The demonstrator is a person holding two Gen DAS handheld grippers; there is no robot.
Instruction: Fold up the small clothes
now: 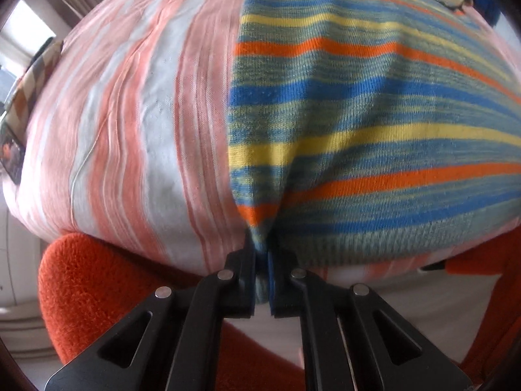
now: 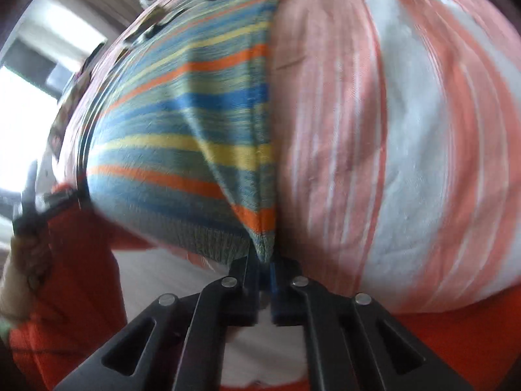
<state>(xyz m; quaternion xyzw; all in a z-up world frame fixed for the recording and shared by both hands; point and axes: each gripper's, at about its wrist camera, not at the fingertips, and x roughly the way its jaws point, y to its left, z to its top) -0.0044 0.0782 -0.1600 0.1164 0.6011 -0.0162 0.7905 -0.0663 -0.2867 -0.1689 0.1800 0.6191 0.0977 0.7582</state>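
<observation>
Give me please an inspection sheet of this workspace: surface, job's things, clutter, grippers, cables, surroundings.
Surface: pink and white striped cloth covers it, lightly creased.
Job's things: one small striped knit garment, lying flat on the cloth; its two near corners are pinched.
Clutter: a checked item at the far left edge of the surface; what it is cannot be told.
Grippers: left gripper has its jaws shut on one near corner of the garment; right gripper has its jaws shut on the other near corner.
Cables: nothing seen.
Surroundings: orange fleece sleeve below the surface edge; bright window behind; right wrist view is blurred.
</observation>
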